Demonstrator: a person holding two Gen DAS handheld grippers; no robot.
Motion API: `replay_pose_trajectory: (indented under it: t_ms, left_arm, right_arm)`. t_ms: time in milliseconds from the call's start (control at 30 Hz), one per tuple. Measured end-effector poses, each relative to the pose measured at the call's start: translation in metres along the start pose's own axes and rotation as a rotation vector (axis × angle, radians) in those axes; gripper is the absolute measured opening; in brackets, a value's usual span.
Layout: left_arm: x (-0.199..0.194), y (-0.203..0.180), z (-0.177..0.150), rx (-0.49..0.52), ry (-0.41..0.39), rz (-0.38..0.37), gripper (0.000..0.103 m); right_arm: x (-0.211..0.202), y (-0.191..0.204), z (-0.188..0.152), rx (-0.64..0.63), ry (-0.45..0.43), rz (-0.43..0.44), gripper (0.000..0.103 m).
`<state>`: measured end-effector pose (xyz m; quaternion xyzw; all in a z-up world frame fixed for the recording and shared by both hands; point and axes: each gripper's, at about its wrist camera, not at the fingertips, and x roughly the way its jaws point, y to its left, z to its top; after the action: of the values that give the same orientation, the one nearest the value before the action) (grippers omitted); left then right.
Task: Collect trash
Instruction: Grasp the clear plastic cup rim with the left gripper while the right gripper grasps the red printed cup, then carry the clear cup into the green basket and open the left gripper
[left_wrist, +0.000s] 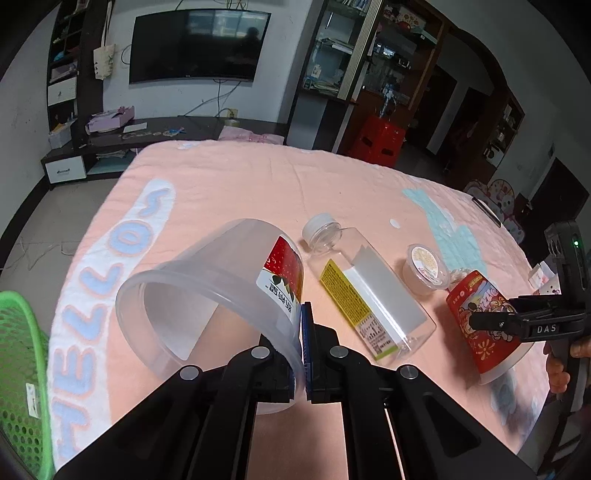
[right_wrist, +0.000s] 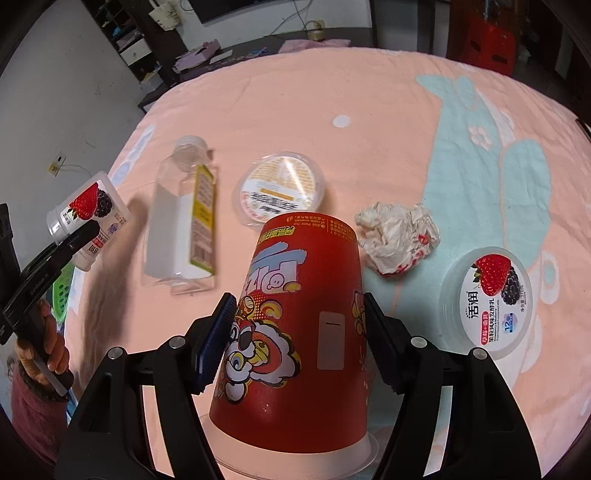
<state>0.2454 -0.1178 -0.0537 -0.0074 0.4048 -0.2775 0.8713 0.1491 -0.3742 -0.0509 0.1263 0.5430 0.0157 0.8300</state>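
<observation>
Red cup (right_wrist: 295, 325) fronts crumpled paper (right_wrist: 399, 236), bottle (right_wrist: 184, 218), lid (right_wrist: 487, 299).

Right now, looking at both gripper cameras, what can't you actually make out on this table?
- Green basket: left wrist view; cut off by the frame edge, contents unseen.
- Red paper cup rim: right wrist view; front part runs under the right gripper, whose pads flank it; contact uncertain.
- Yogurt tub wall inside the left gripper: left wrist view; covered by the pads.
- Clear bottle label text: right wrist view; blurred, unreadable.
</observation>
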Motion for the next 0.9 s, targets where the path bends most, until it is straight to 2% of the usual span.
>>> replay_pose_trajectory:
  t_ms: [367,500,700,900]
  left_arm:
    - [-0.08,0.037,-0.018,-0.038,-0.089,0.076,0.004]
    - [-0.106,0.058,-0.027,-0.043,-0.116,0.144,0.004]
    - [-0.133,0.097,-0.038,-0.105,-0.131,0.207,0.004]
    - [-0.142,0.147,-0.052,-0.182,-0.111,0.285,0.004]
  right_arm:
    - [-0.028,0.074,-0.008,-0.137,-0.067,0.068,0.068]
    - [-0.026,0.099,-0.011,-0.174,-0.069,0.095,0.068]
    - [-0.015,0.135,-0.005,-0.219,-0.057,0.129,0.068]
    - [-0.008,0.166,-0.002,-0.261,-0.048,0.154,0.068]
